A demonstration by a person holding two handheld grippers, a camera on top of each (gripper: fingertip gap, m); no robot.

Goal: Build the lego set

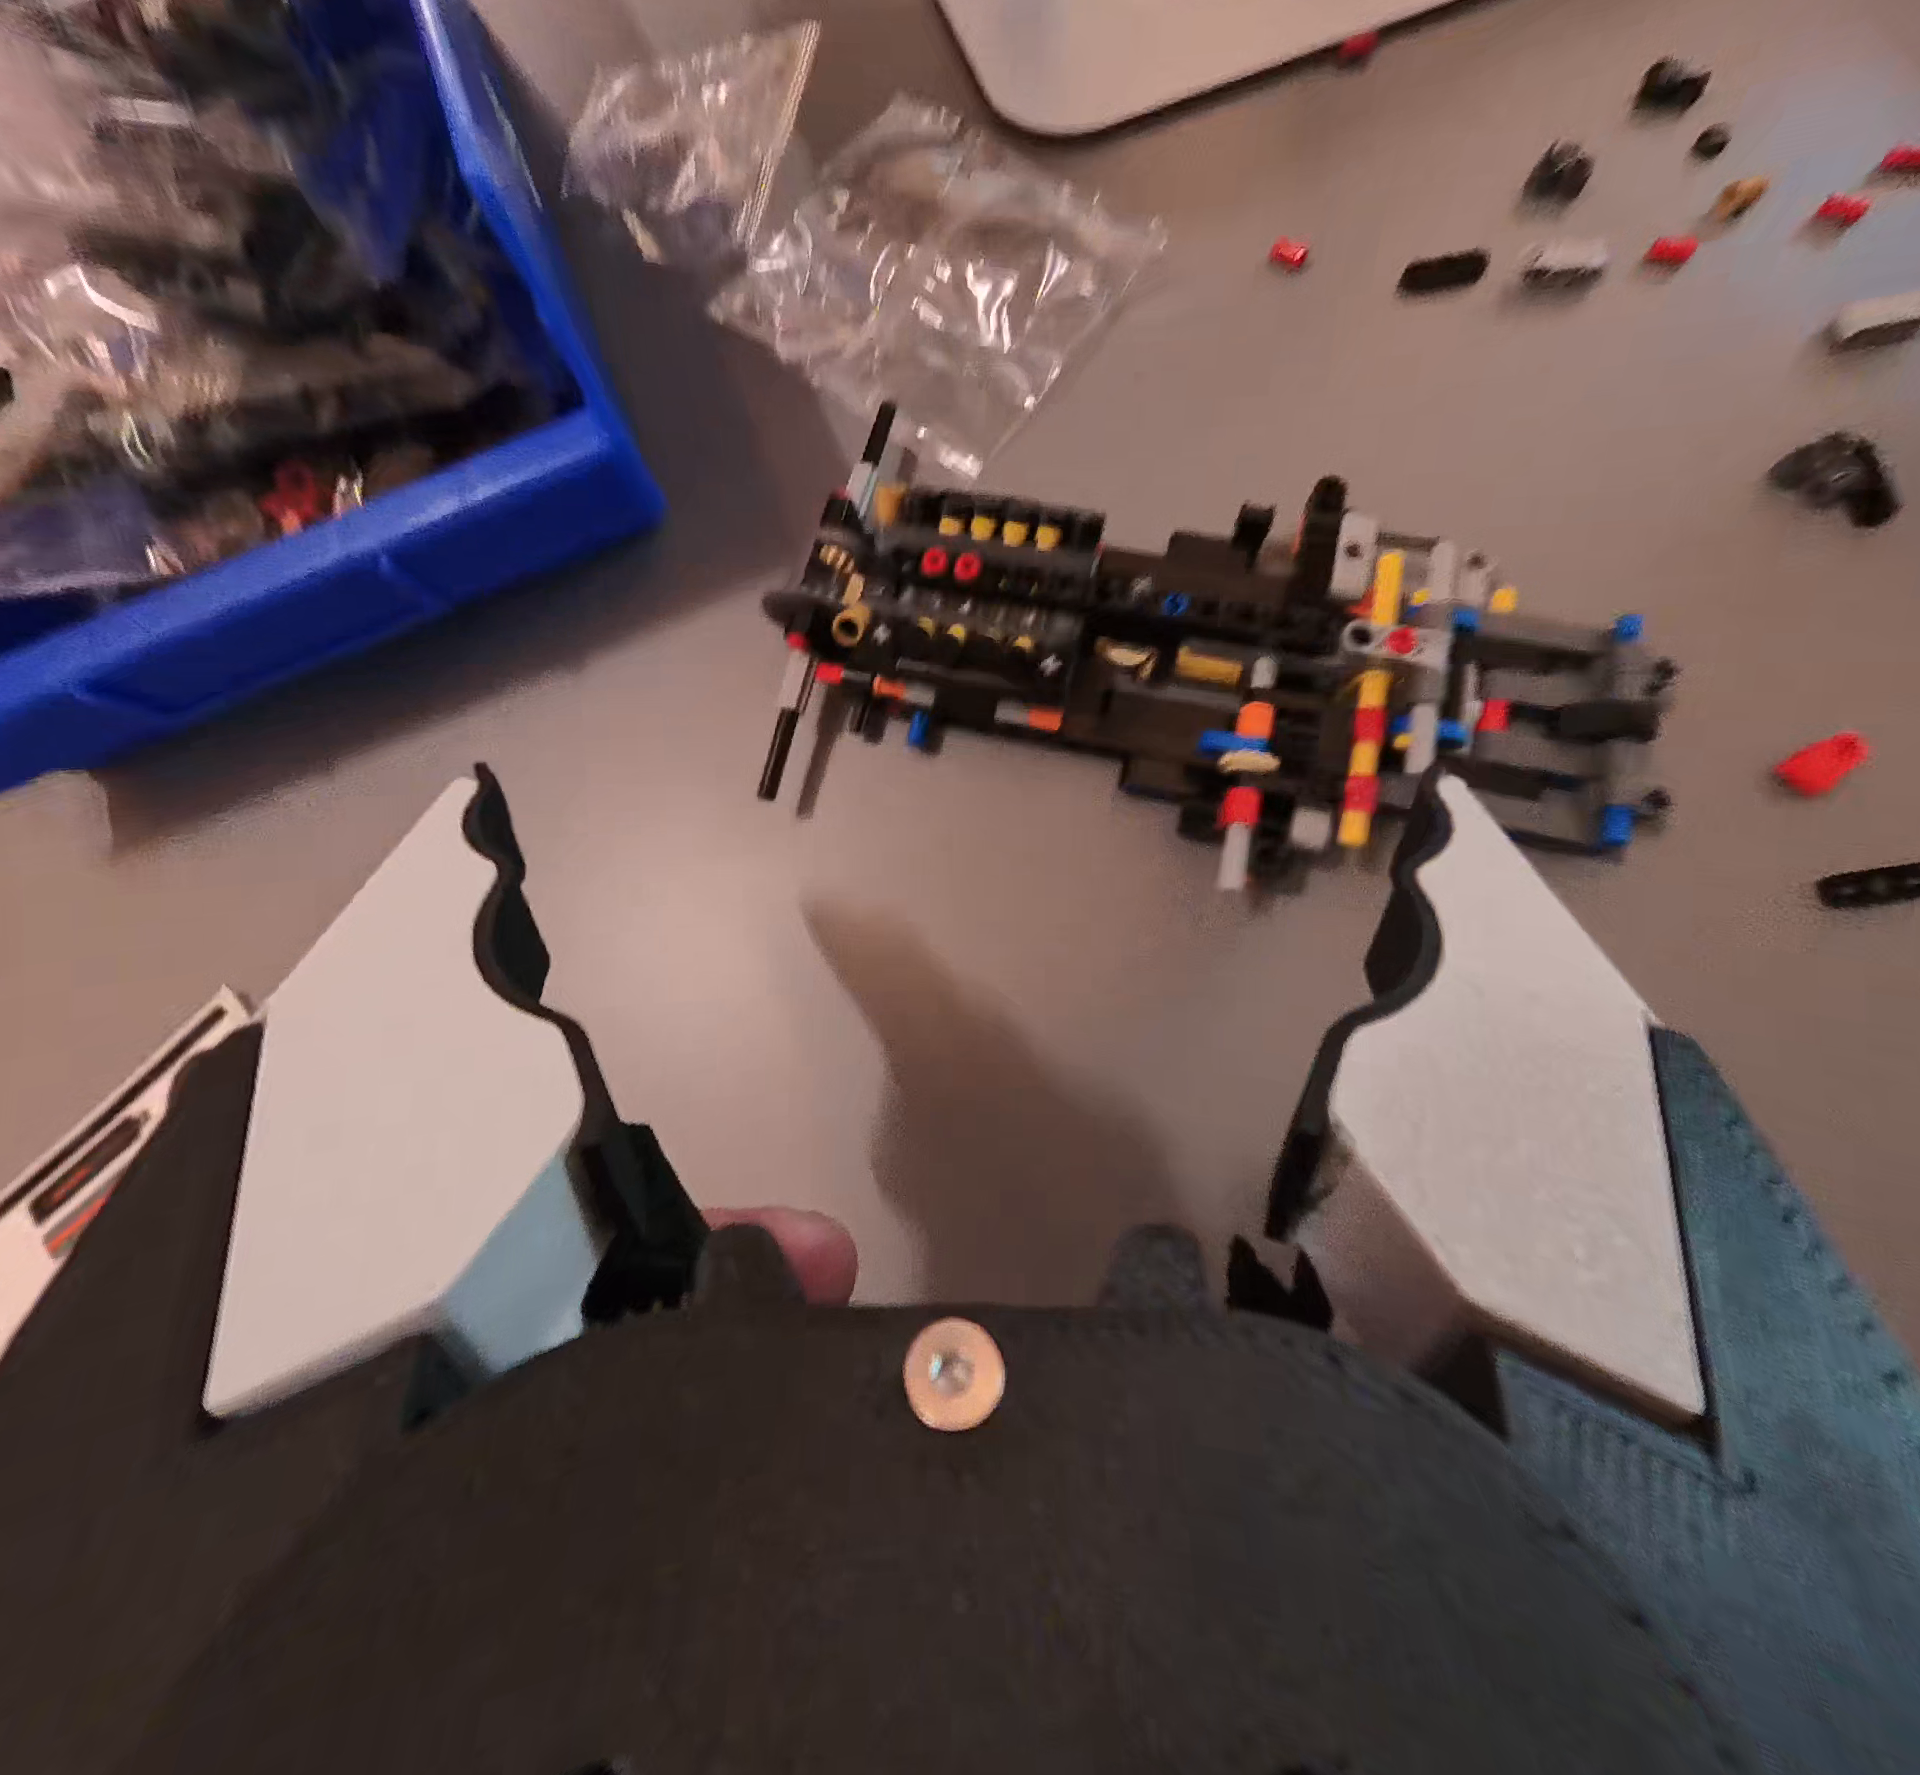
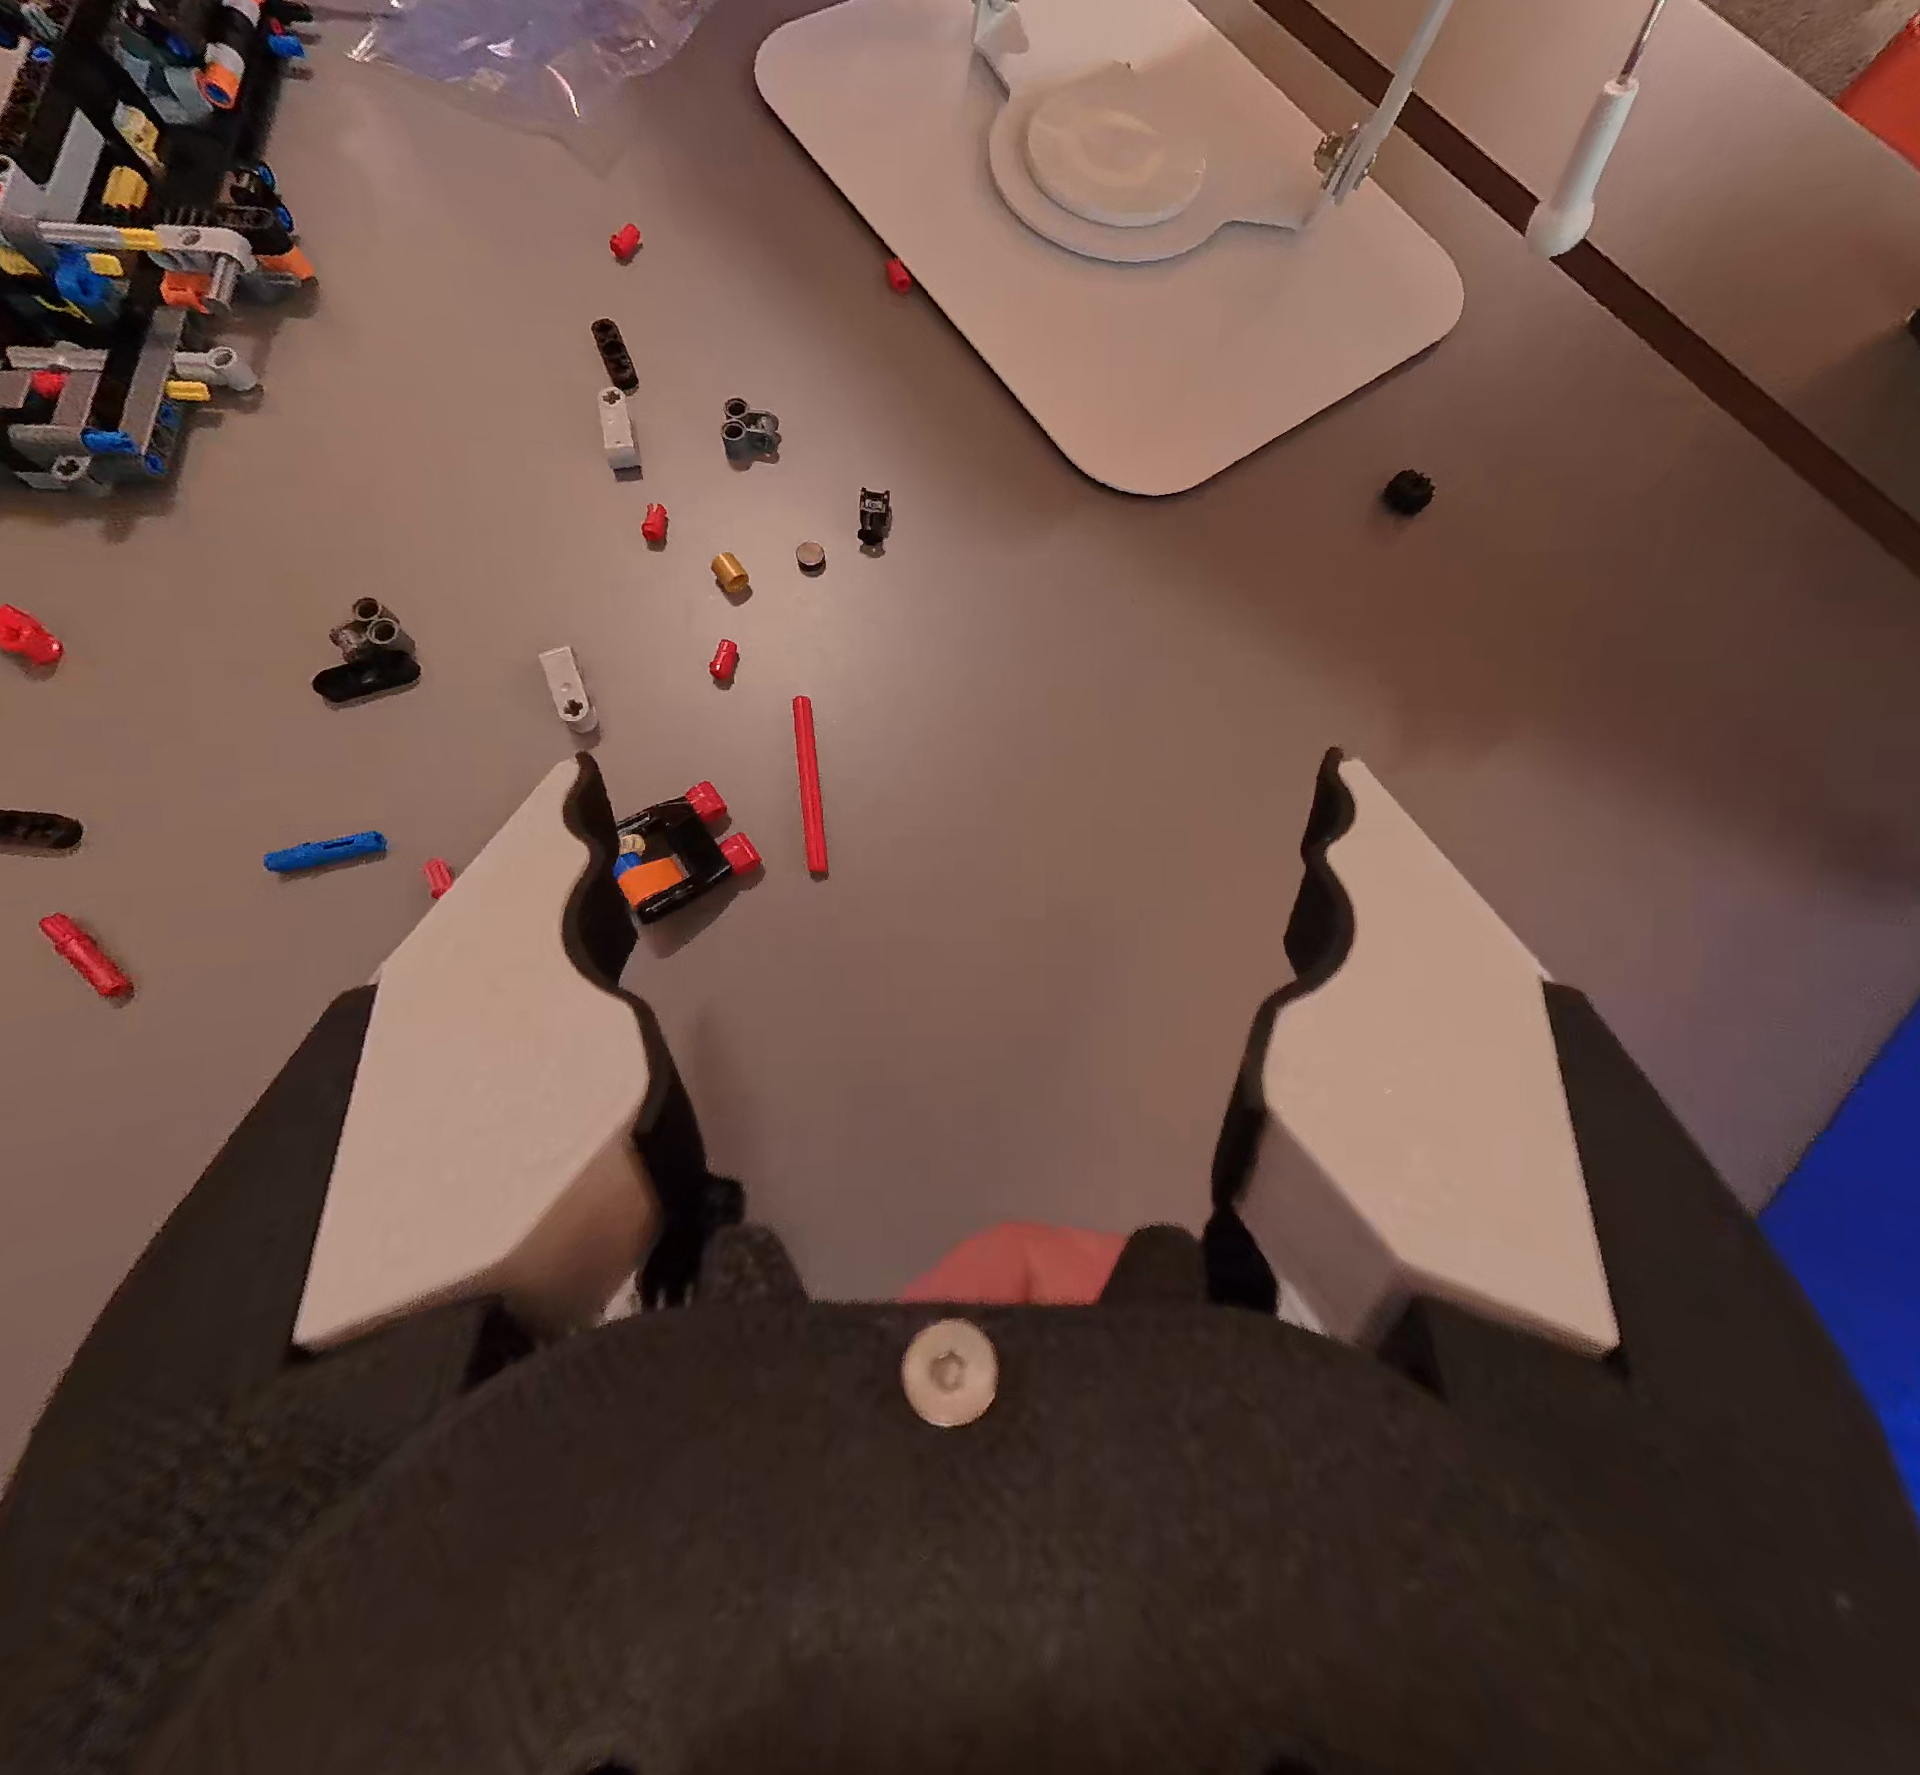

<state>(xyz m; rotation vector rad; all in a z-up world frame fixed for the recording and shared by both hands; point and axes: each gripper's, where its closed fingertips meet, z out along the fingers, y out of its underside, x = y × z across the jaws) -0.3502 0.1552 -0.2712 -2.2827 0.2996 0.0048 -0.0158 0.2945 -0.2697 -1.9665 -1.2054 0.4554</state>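
1. Progress looks partial: a long black chassis assembly (image 1: 1195, 665) lies flat on the grey table (image 1: 1351, 395), already dense with yellow, red, blue and orange pins and grey beams, so a good share of the build seems done

2. Loose parts are scattered to its right, apart from it: a long red axle (image 2: 808, 785), a blue pin (image 2: 324, 850), a gold bush (image 2: 730, 572), a small black gear (image 2: 1408, 491) lying off on its own, plus several red pins and grey connectors

3. A small black sub-assembly with two red ends (image 2: 681, 855) sits just beside the left finger of the right gripper (image 2: 961, 894), not between the fingers; it looks unattached to the chassis as yet

4. Right gripper fingers stand wide apart and hold nothing, hovering over bare table

5. Left gripper (image 1: 961, 894) is likewise spread wide and empty, its right fingertip overlapping the near edge of the chassis in the left wrist view; I cannot tell whether it touches. That view is motion-blurred

6. Much remains, I judge: a blue bin (image 1: 343, 572) to the left is packed with unopened part bags, while two clear empty bags (image 1: 883, 250) lie beyond the chassis near a white lamp base (image 2: 1122, 271)
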